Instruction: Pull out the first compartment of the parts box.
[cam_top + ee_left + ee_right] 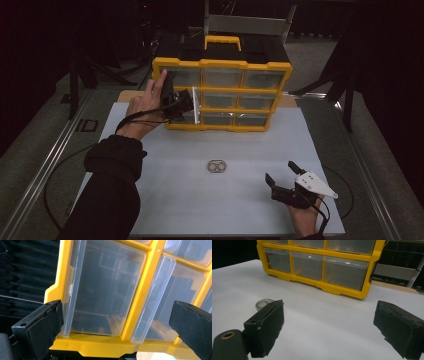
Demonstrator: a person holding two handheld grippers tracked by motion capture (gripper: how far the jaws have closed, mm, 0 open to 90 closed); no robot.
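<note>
Black jaws of the left gripper [117, 322] stand wide apart, holding nothing, with the clear drawer [102, 290] of the yellow organizer [220, 95] just ahead between them. Closing off-centre could pinch the yellow divider instead, or shove the cabinet backward. Farther off, the right gripper [285, 182] hangs open and empty beside the small metal ring piece [217, 167].

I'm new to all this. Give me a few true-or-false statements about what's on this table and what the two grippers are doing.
1. The left gripper is up at the yellow drawer cabinet, at its left column of clear drawers. True.
2. The right gripper is shut on the small metal piece. False: it is open and empty, apart from the piece.
3. The small metal piece lies on the white table, in front of the cabinet. True.
4. The cabinet lies flat on its back. False: it stands upright, handle on top.
</note>
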